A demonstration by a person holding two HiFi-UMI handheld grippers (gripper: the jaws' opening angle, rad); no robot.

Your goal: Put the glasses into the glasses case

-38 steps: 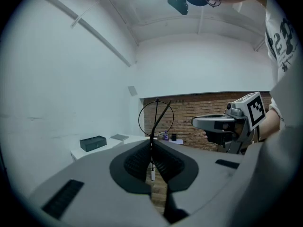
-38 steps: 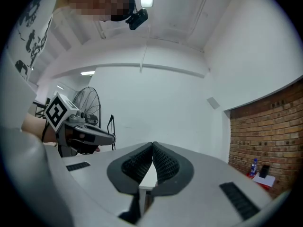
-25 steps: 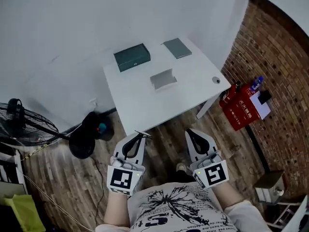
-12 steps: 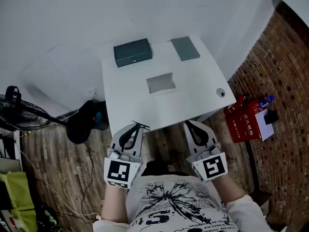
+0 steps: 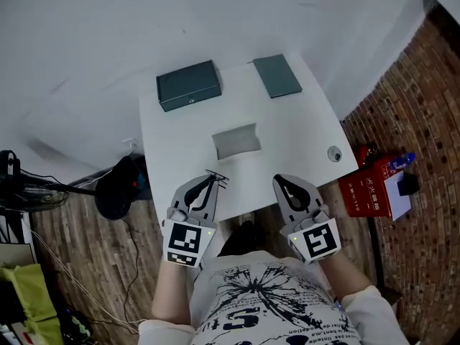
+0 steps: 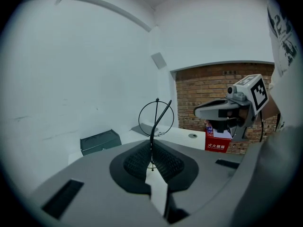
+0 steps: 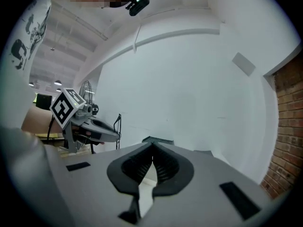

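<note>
A thin black wire-framed pair of glasses (image 6: 156, 115) sticks up from my left gripper (image 6: 151, 144), whose jaws are shut on it; in the head view the glasses (image 5: 214, 179) show at that gripper's tip (image 5: 208, 182), over the table's near edge. The dark green glasses case (image 5: 189, 86) lies closed at the table's far left, also seen as the case (image 6: 100, 141) ahead of the left gripper. My right gripper (image 5: 282, 182) is shut with nothing in it (image 7: 152, 149), level with the left one.
On the white table (image 5: 302, 124) lie a grey cloth (image 5: 236, 141) in the middle, a flat dark lid-like piece (image 5: 277, 75) far right and a small round object (image 5: 333, 153) near the right edge. A red box (image 5: 375, 192) stands on the wooden floor right; a black fan base (image 5: 118, 192) left.
The person has stepped toward the table: both grippers, earlier over the floor, now reach its near edge. The left gripper still holds the glasses; the jaws have not changed.
</note>
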